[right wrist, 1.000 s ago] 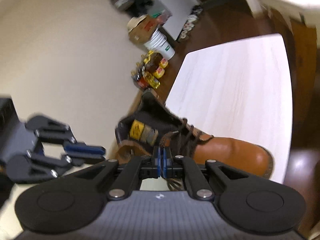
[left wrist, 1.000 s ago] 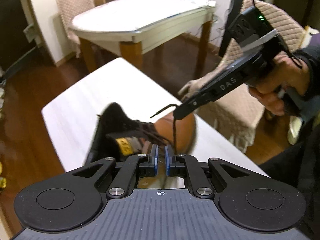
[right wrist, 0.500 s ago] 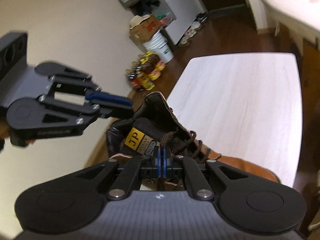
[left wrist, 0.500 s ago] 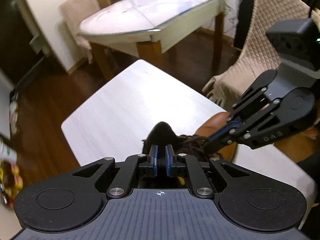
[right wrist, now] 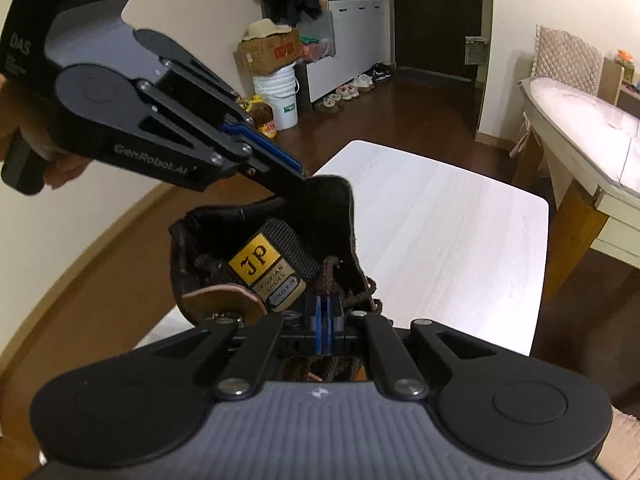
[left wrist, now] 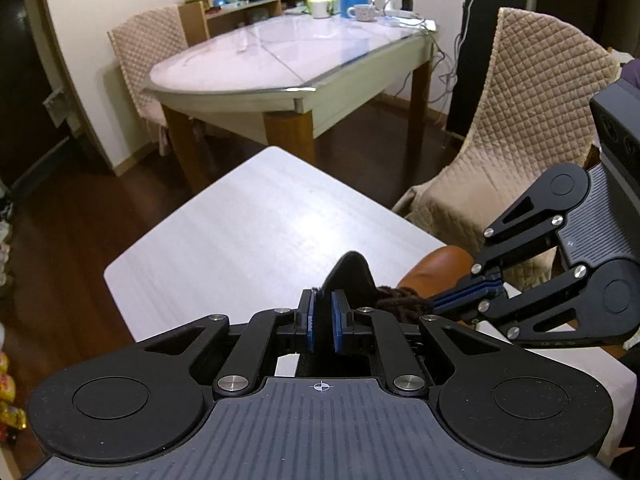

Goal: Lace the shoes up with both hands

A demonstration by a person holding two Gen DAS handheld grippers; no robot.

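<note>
I am working a tan leather boot point(right wrist: 280, 264) that is lying near one edge of the small white tabletop point(left wrist: 256, 236), its toe pointing away from my left gripper point(left wrist: 322, 322) and toward the quilted chair point(left wrist: 532, 120). My left gripper's jaws are standing slightly apart and straddling the raised rear collar of the boot point(left wrist: 350, 276); whether the pads are pressing the leather I cannot tell. My right gripper point(right wrist: 323, 316) is pinched almost fully together on the dark brown lace point(right wrist: 326, 276) just above the eyelets beside the tongue label point(right wrist: 266, 268). The coming move is turning on one relation: the boot's long axis is running from the collar at my left jaws out to the toe, and the lace is lying directly under my right jaws, so my right hand is the nearer one for drawing the lace. The left gripper's fingers are reaching over the boot opening and could be obstructing a pull toward that side. A dining table point(left wrist: 280, 64) is standing well apart beyond the tabletop's far corner.
</note>
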